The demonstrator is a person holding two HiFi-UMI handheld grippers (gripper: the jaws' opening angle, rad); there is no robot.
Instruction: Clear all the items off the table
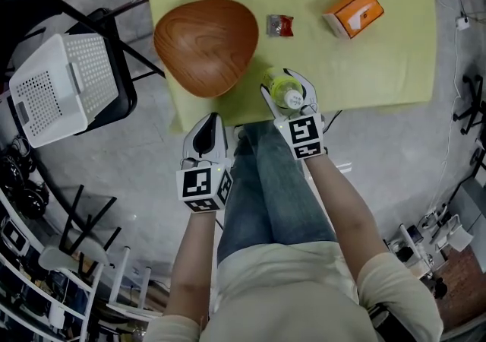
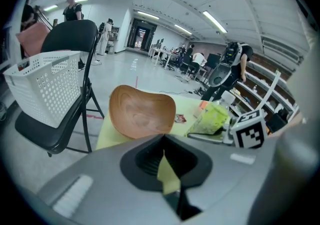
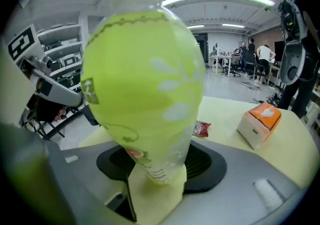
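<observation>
4 things sit on the pale yellow-green covered table in the upper half of the frame: a teardrop-shaped wooden bowl at upper left, a small red snack packet, an orange-and-white carton at upper right, and a clear plastic bottle with a lime-green label at the near edge. Grey concrete floor surrounds it. At the left, a white perforated plastic basket rests on a black folding chair. The right tongs clasp the bottle, jaws wide, 1 on each side. The left tongs, pinched together and empty, hang off the table's near edge, below the bowl.
</observation>
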